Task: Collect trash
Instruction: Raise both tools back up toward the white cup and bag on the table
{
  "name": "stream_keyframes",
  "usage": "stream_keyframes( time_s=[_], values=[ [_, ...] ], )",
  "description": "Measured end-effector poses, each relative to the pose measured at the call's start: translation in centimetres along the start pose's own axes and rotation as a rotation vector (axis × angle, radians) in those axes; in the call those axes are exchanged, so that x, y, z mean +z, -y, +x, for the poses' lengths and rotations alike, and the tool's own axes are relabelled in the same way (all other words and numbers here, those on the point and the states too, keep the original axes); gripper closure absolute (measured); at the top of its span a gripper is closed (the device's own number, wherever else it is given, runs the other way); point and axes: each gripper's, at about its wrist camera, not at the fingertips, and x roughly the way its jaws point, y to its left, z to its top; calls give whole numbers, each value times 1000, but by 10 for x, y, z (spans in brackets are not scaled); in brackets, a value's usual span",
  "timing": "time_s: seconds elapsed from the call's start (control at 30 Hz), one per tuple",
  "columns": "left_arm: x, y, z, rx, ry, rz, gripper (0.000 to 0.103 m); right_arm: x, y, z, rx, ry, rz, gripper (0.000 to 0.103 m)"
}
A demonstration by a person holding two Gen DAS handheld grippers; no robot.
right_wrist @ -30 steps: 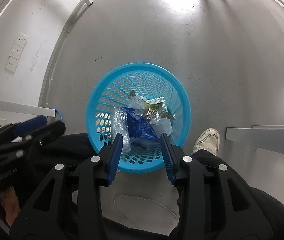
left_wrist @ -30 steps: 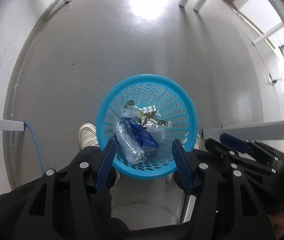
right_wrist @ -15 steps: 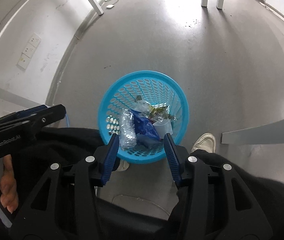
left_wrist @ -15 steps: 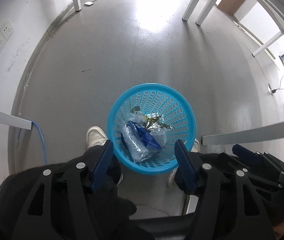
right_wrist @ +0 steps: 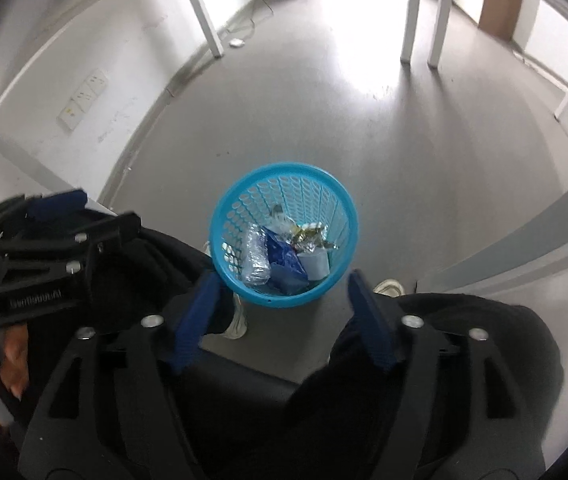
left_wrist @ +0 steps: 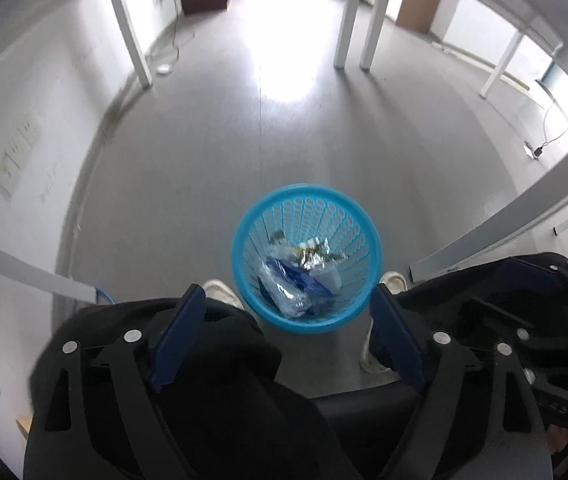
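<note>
A blue perforated waste basket [left_wrist: 359,216] [right_wrist: 244,196] stands on the grey floor between the person's white shoes. Inside lie a crushed clear plastic bottle [left_wrist: 287,300] [right_wrist: 255,254], a blue wrapper [left_wrist: 307,280] [right_wrist: 284,260], a foil wrapper [left_wrist: 311,254] [right_wrist: 309,238] and a white cup [left_wrist: 329,278] [right_wrist: 315,266]. My left gripper [left_wrist: 287,300] is open and empty, high above the basket. My right gripper [right_wrist: 282,282] is open and empty, also high above it. The left gripper also shows at the left of the right wrist view [right_wrist: 56,220].
The person's dark-trousered legs [left_wrist: 212,360] [right_wrist: 443,340] and white shoes [left_wrist: 220,290] [right_wrist: 389,286] flank the basket. White table legs [left_wrist: 353,20] [right_wrist: 423,8] stand further off on the floor. A wall with sockets [right_wrist: 84,98] runs along the left. Grey table edges [left_wrist: 503,228] reach in from the right.
Both grippers have risen well away from the basket, which now looks smaller and lower in both views. More of the room has come into sight. Both stay open.
</note>
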Motion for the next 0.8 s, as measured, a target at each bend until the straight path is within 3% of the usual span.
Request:
stream_keyframes(
  time_s=[0.07, 0.17, 0.4, 0.63, 0.8],
  values=[
    [-6, -1, -15, 8, 60, -2, 11, -9, -1, -16, 20, 26, -1, 36],
    [-15, 1, -26, 25, 95, 1, 11, -17, 0, -40, 35, 78, 3, 35],
    [-22, 9, -70, 3, 203, 56, 7, -14, 1, -108, 11, 253, -10, 24],
    [-4, 0, -131, 0, 375, 45, 6, 5, -2, -170, -3, 411, -25, 10],
    [20, -12, -169, -6, 490, 16, 6, 24, -14, -203, -7, 505, -47, 9]
  ],
)
